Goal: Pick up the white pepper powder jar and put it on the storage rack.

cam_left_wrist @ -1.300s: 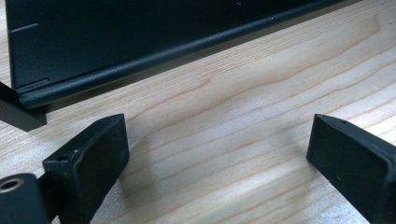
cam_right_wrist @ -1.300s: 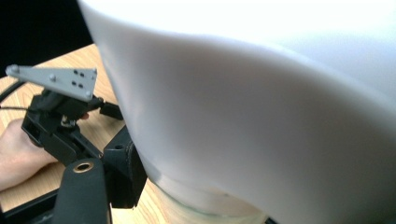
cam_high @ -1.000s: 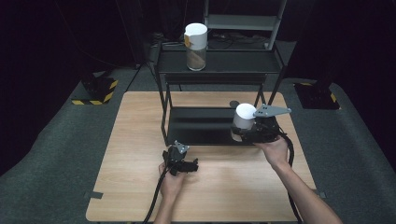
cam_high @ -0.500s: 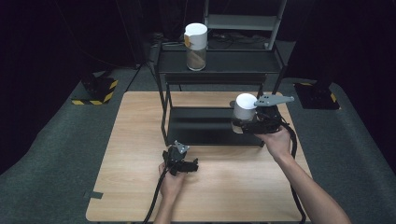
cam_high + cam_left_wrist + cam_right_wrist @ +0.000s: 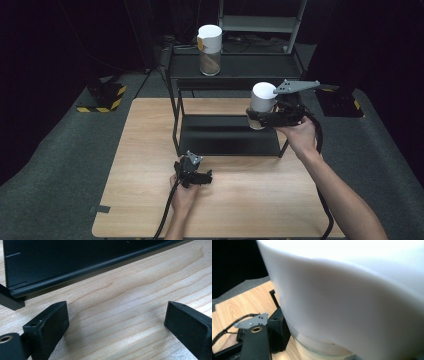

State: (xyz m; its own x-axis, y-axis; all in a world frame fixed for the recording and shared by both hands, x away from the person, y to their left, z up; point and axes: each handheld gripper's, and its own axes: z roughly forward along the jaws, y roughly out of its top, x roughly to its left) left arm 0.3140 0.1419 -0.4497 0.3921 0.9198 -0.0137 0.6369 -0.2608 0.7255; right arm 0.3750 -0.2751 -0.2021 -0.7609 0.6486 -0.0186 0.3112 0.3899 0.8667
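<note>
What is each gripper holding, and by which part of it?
The right gripper is shut on a white-lidded jar, gripping its glass body just below the lid. The left gripper holds nothing; its jaws stand open over the table.

A light wooden bench [image 5: 150, 150] is carrying a black metal two-tier shelf [image 5: 227, 135], whose top tier is bearing a white-lidded glass jar [image 5: 210, 50].

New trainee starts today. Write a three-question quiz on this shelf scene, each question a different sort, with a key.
1. True or false: the left gripper holds a jar.
2. What does the right gripper grip? A) white-lidded jar B) cable C) shelf leg
3. Fill in: a second white-lidded jar stands on the black rack's ____ shelf.

Key: 1 false; 2 A; 3 top.
</note>
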